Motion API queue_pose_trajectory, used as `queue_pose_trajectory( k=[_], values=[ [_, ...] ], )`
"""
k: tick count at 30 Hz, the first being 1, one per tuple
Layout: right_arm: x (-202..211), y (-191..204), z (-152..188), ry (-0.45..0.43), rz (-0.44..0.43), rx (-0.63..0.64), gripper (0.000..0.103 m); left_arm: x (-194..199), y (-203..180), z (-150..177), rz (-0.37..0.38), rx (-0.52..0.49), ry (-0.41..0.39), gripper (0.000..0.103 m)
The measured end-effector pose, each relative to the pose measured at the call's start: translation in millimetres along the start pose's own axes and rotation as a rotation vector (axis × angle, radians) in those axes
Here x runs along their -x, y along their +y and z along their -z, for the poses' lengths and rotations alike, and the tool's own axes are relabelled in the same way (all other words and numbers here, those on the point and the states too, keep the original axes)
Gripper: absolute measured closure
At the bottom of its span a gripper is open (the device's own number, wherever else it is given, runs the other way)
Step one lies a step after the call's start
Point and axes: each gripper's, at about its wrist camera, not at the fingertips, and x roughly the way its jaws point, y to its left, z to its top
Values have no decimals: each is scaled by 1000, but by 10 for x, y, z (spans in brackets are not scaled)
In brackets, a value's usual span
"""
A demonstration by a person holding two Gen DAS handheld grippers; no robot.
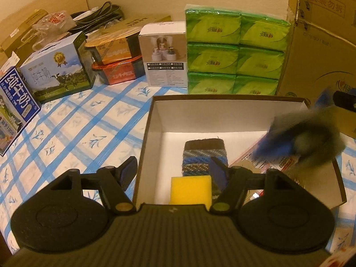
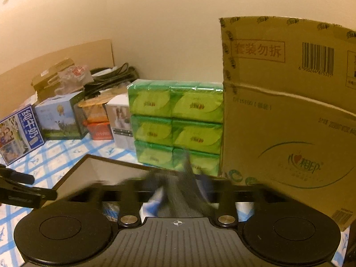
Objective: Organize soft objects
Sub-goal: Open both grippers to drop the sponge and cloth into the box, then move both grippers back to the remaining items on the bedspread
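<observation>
My right claw (image 2: 178,191) is wide, dropping a blurred grey-and-blue soft cloth (image 1: 298,142) over the open brown cardboard box's (image 1: 153,120) right rim; it may catch there and spill outside. Left claw (image 1: 175,173) wide, empty, straddling the left wall.

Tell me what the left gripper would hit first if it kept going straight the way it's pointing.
Probably the yellow sponge lying in the open box, directly ahead between the left gripper's open jaws. The striped knitted cloth lies just beyond; depth is hard to judge.
</observation>
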Motion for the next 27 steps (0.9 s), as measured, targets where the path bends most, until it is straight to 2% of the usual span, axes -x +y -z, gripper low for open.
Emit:
queue_pose_trajectory(
  k=[2, 12, 22, 27],
  values=[
    [52, -18, 21, -30, -9, 0, 22, 27, 36, 38, 5, 1, -1, 34],
    [272, -9, 294, 93, -65, 75, 22, 306, 122, 315, 41, -24, -6, 34],
    [793, -84, 573, 124, -117, 55, 21, 900, 206, 655, 109, -10, -56, 34],
    [1098, -104, 691, 120, -131, 45, 22, 1263, 306, 924, 127, 33, -91, 34]
  ],
)
